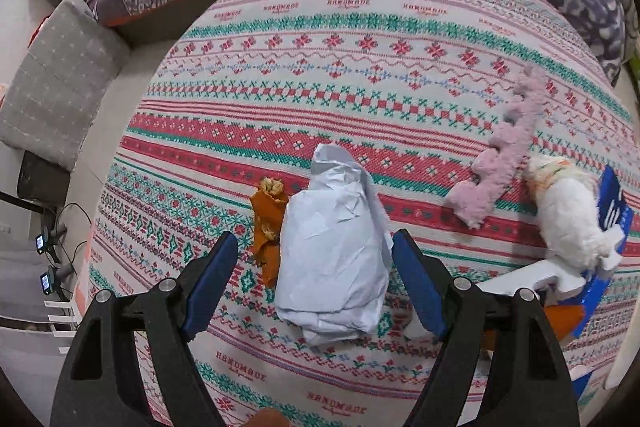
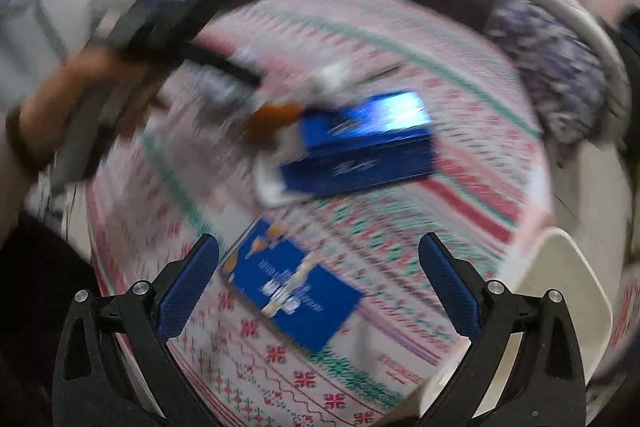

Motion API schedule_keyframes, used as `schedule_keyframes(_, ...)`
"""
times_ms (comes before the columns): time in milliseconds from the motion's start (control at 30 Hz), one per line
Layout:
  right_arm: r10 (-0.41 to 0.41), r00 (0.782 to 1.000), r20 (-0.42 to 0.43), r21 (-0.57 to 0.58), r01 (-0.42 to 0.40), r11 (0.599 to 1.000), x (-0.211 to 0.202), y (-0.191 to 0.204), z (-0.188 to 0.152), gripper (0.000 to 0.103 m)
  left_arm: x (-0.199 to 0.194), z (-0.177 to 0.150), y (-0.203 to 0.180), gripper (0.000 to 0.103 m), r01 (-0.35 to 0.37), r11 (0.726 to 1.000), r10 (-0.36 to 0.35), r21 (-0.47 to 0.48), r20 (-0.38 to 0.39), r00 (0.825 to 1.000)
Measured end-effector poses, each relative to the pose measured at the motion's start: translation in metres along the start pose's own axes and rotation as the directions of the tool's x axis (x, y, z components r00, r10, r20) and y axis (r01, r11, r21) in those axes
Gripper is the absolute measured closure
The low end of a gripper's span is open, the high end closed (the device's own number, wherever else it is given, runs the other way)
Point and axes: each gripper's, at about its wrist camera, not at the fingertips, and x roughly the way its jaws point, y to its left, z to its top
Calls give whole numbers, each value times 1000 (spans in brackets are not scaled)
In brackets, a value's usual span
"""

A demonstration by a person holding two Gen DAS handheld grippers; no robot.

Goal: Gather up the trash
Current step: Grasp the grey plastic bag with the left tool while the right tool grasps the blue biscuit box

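On the far left of the left wrist view, a grey cushion (image 1: 56, 79) sits beside a bed covered by a red, green and white patterned woven blanket (image 1: 360, 75). Further right on the blanket lies a twisted strip of orange peel (image 1: 267, 227), touching the left edge of a large crumpled sheet of pale blue-white paper (image 1: 334, 251). The left tool (image 1: 314, 279) is released, its blue-padded jaws spread wide on either side of the paper without touching it. The paper looks very light and soft, likely to crush and spring back, so a pinch across its bulky middle seems the surest hold. To the right lie a pink fuzzy scalloped strip (image 1: 502, 151), then a white fluffy wad (image 1: 568, 215) resting against a blue carton (image 1: 612, 203) at the frame's edge.

The right wrist view is heavily blurred. At upper left, the person's hand (image 2: 60, 107) holds the other dark tool. Near the centre, a flat blue printed packet (image 2: 294, 287) lies on the blanket between the spread jaws of the right tool (image 2: 320, 283), which is also released and holds nothing. Beyond it sits a blue rectangular box (image 2: 360, 151). At the lower right is the rim of a white container (image 2: 576, 291), possibly a bin.
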Motion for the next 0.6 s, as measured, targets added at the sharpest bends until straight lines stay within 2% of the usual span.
schedule_keyframes(33, 5, 1000, -26, -30, -6, 1000, 6, 5, -1, 7, 1, -1, -1, 30, 0, 1000, 0, 5, -1, 1000)
schedule_keyframes(133, -10, 995, -97, -125, -2, 992, 24, 18, -7, 7, 2, -3, -4, 55, 26, 999, -27, 30, 8, 1000)
schedule_keyframes(267, -34, 987, -158, -196, 3, 981, 41, 29, -12, 7, -11, -6, -2, 58, 39, 998, -41, 42, 53, 998)
schedule_keyframes(400, -63, 979, -192, -250, 14, 968, 54, 38, -14, 7, -31, -9, 4, 58, 111, 993, -113, 25, 84, 990)
schedule_keyframes(600, -22, 977, -212, -211, -24, 977, 65, 32, -6, 7, -60, -17, 11, 58, 179, 984, -181, 23, 114, 977)
